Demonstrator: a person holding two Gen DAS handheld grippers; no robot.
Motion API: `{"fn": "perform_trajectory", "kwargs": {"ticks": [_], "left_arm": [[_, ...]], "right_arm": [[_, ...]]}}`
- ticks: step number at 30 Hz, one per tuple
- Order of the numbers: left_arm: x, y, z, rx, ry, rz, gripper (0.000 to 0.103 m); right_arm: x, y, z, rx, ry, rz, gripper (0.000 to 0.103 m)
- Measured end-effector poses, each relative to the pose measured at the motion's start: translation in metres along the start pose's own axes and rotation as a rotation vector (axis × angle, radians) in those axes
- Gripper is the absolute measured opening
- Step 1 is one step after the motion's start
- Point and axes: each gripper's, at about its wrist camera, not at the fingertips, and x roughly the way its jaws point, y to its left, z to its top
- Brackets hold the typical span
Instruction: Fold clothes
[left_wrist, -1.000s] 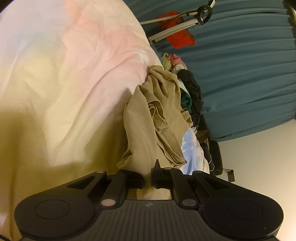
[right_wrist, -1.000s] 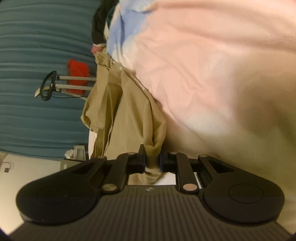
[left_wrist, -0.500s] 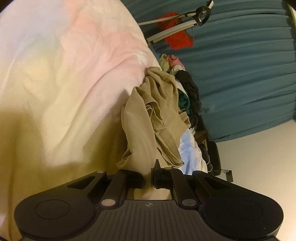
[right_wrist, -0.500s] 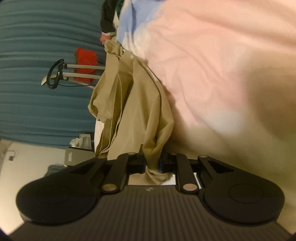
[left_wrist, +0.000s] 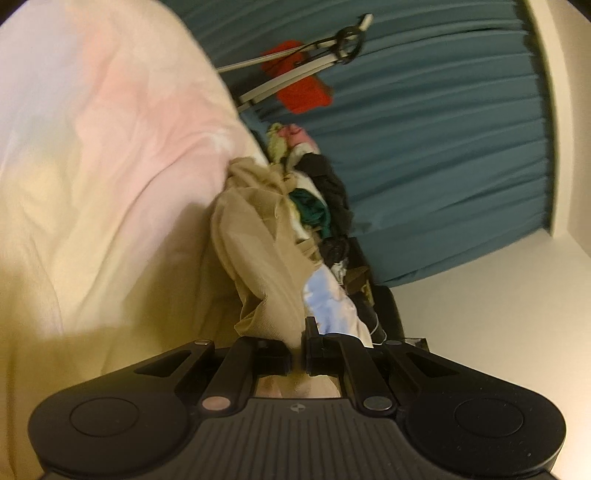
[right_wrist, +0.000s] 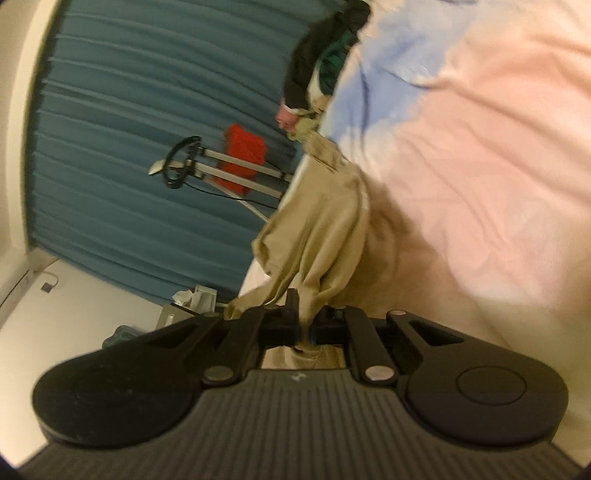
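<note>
**Both grippers pinched on the beige garment above the bed**

The left gripper (left_wrist: 296, 355) has its jaws drawn nearly together, with a fold of the beige garment (left_wrist: 266, 273) caught between them; the cloth bunches at the pads and runs away from the fingers in a stretched band toward the far edge of the bed. The right gripper (right_wrist: 303, 326) is closed just as tightly on another part of the same beige garment (right_wrist: 325, 236), a thin gather of cloth squeezed between its pads and a short tail hanging below them. From that grip the fabric spreads upward into loose folds.

The garment lies along the edge of a pastel bedcover (left_wrist: 110, 155), pink, cream and pale blue in patches, which fills the rest of both views; the same bedcover (right_wrist: 480, 155) shows in the right wrist view. At the garment's far end sits a heap of other clothes (left_wrist: 317, 199), black, dark green, pink and white pieces jumbled together.

Behind the bed hangs a teal pleated curtain (left_wrist: 443, 147). In front of it stands a metal rack (right_wrist: 221, 170) with a red cloth (right_wrist: 245, 155) over it. A pale floor shows below the curtain.
</note>
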Motion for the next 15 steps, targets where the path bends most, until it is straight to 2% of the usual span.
{"fn": "perform_trajectory", "kwargs": {"ticks": [9,15], "left_arm": [[-0.044,-0.027,-0.033,0.113,-0.006,-0.067,0.006],[-0.082,-0.038,-0.06,0.09,-0.018,-0.074,0.006]], "right_arm": [[-0.053,0.02,-0.012,-0.079,-0.081,0.061,0.008],[-0.101,0.023,-0.034,-0.124,-0.121,0.084,0.008]]}}
